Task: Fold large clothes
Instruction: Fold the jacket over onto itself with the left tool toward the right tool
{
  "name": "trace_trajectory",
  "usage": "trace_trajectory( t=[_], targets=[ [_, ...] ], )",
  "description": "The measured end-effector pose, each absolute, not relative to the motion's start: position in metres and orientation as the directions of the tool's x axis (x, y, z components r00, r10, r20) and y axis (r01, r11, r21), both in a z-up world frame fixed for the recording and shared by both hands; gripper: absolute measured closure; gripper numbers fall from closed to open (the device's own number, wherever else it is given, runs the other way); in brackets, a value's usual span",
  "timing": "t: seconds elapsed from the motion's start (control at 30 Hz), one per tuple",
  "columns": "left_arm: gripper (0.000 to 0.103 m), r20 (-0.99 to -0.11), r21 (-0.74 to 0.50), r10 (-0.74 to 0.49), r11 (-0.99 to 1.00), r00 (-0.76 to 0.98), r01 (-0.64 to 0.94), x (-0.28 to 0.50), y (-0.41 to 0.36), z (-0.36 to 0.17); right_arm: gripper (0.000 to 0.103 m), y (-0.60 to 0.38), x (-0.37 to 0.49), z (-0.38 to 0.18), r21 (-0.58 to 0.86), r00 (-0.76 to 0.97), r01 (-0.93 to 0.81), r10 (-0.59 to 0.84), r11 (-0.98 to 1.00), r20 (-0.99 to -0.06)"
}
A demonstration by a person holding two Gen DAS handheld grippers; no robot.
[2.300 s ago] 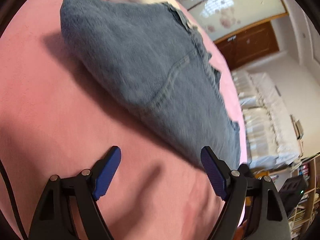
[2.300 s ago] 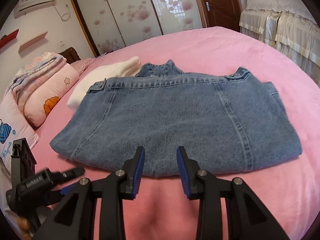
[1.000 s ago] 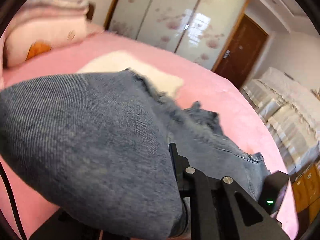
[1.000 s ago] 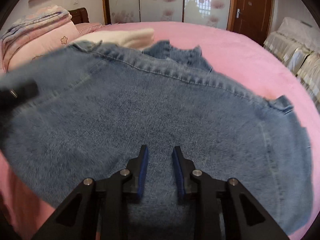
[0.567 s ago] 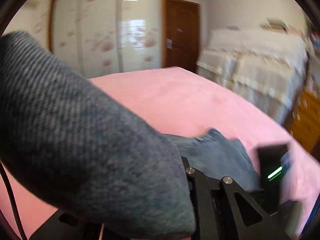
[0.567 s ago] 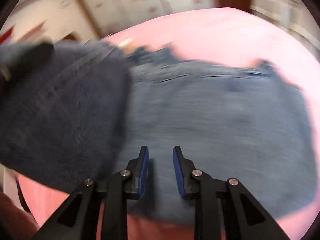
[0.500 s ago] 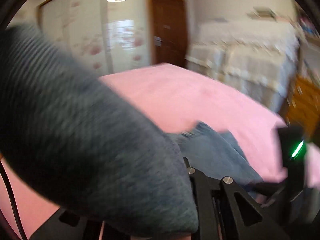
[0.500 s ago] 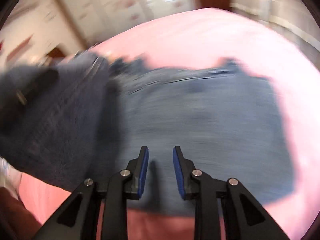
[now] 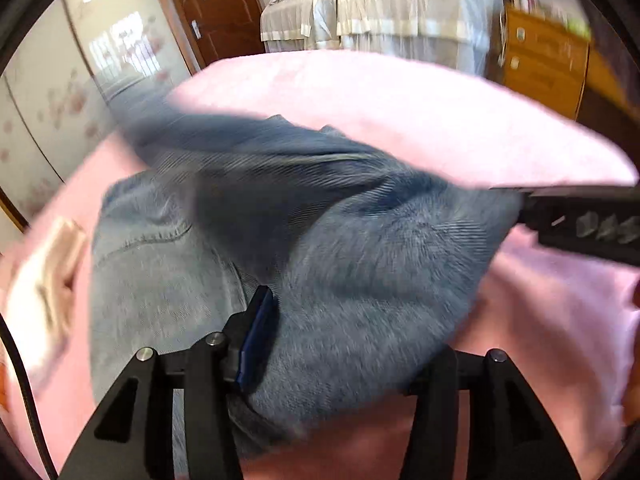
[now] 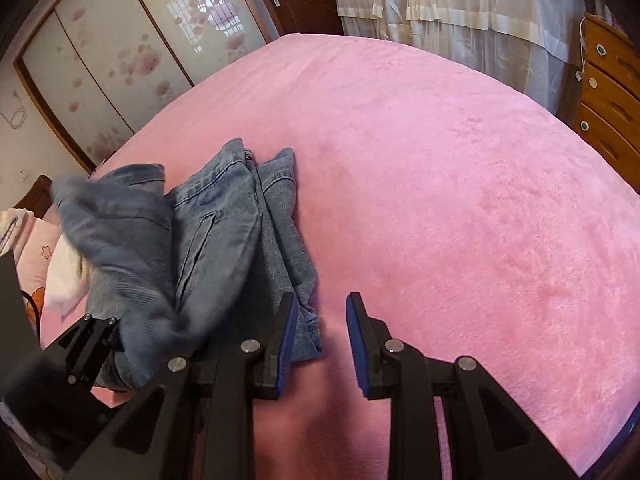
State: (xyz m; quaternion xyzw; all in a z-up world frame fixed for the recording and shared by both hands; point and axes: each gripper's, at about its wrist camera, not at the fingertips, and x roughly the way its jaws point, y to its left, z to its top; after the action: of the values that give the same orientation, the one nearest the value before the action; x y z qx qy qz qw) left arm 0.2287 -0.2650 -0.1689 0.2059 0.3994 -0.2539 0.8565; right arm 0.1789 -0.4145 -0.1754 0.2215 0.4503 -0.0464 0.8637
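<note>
A blue denim jacket point(image 10: 224, 240) lies folded over itself on the pink bed point(image 10: 440, 184). In the left wrist view the denim point(image 9: 340, 264) fills the middle and drapes between my left gripper's jaws point(image 9: 344, 340), which stand wide apart; only the left blue pad point(image 9: 256, 340) shows, the right one is covered by cloth. In the right wrist view my left gripper point(image 10: 92, 344) sits at the jacket's near left edge under a raised fold. My right gripper point(image 10: 320, 344) is open and empty, over the bed just right of the jacket's near corner.
A white garment point(image 10: 68, 276) and pink pillows point(image 10: 28, 252) lie at the far left. Wardrobe doors point(image 10: 120, 40), a draped piece of furniture point(image 10: 460, 4) and a wooden dresser point(image 10: 608, 92) stand beyond the bed. My right gripper's body point(image 9: 584, 220) shows at right in the left wrist view.
My left gripper carried one side of the jacket over onto the other and its jaws have spread apart. My right gripper has left the denim and opened wider over the bed.
</note>
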Motion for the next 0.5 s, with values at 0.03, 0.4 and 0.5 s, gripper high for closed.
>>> trace_trajectory(
  t=[0.03,0.4,0.5],
  targets=[
    [0.052,-0.788,0.115,-0.293,0.795,0.542,0.596,0.226,-0.257,-0.164,0.077,-0.408,0.174,-0.171,0.342,0.595,0.27,0.124,0.9,-0.794],
    [0.032,-0.738,-0.183,-0.402,0.893,0.543,0.412,0.192,-0.147,-0.141,0.077,-0.409,0.17,-0.137,0.39,0.682,0.197,0.16,0.9,-0.713],
    [0.032,-0.744,-0.222,-0.355,0.931,0.566,0.291,0.199,-0.112,-0.144,0.07,-0.416,0.17,-0.141,0.441,0.654,0.182,0.226,0.879,-0.722]
  ],
)
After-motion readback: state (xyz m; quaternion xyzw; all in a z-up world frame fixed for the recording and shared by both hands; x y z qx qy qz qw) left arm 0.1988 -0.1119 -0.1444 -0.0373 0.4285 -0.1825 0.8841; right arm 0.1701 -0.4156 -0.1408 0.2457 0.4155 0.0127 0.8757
